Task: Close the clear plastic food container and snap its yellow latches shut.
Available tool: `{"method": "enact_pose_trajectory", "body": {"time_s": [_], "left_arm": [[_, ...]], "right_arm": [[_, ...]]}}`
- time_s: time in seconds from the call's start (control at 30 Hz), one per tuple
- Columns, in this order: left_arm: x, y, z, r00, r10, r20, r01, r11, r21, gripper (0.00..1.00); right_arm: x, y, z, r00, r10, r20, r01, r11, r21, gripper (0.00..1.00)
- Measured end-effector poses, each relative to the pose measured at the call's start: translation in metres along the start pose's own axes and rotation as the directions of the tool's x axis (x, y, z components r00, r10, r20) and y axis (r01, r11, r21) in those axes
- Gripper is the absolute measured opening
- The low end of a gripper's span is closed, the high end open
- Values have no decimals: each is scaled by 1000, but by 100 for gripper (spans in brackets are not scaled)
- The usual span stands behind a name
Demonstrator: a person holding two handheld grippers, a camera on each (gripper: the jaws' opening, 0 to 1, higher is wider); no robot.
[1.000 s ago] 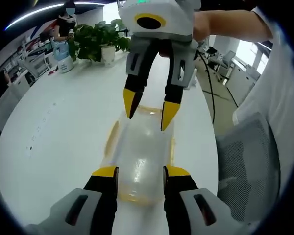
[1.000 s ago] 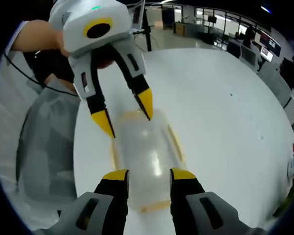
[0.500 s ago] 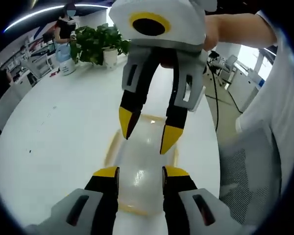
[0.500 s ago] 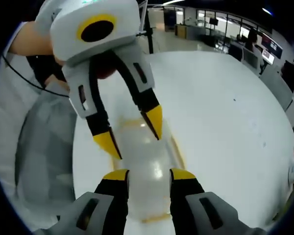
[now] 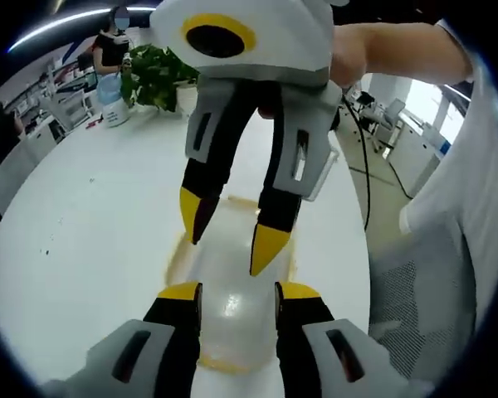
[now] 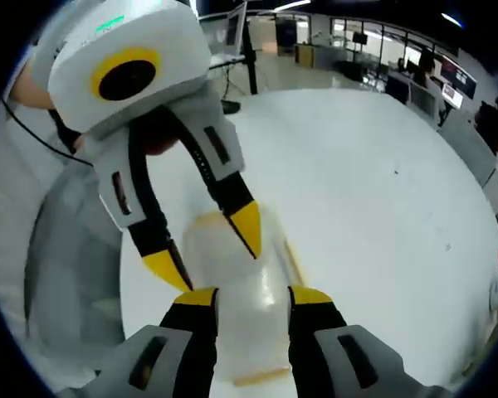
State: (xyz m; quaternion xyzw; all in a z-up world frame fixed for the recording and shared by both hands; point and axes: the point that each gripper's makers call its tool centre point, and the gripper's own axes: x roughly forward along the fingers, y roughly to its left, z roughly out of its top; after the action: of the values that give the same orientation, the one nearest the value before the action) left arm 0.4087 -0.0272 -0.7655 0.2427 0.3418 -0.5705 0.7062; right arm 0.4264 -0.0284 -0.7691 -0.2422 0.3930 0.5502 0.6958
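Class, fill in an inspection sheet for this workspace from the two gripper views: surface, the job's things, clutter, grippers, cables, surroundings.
Surface: white table, bare around the job.
Job's things: clear container with lid on; yellow latches along its long sides, too blurred to tell whether they are snapped.
Clutter: potted plant and a jug at the table's far end.
Grippers: left gripper and right gripper face each other over the container, jaws open, holding nothing.
Cables: black cable hangs off the table edge.
Surroundings: grey mesh chair beside the table; open office with desks behind.
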Motion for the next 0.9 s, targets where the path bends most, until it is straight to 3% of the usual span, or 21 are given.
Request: {"method": "enact_pose_trajectory", "body": {"time_s": [0.9], "left_arm": [[2, -21, -10, 999, 38, 29, -37, 999, -28, 36]], "right_arm": [[8, -20, 6, 1000, -12, 2, 12, 1000, 6, 34]]}}
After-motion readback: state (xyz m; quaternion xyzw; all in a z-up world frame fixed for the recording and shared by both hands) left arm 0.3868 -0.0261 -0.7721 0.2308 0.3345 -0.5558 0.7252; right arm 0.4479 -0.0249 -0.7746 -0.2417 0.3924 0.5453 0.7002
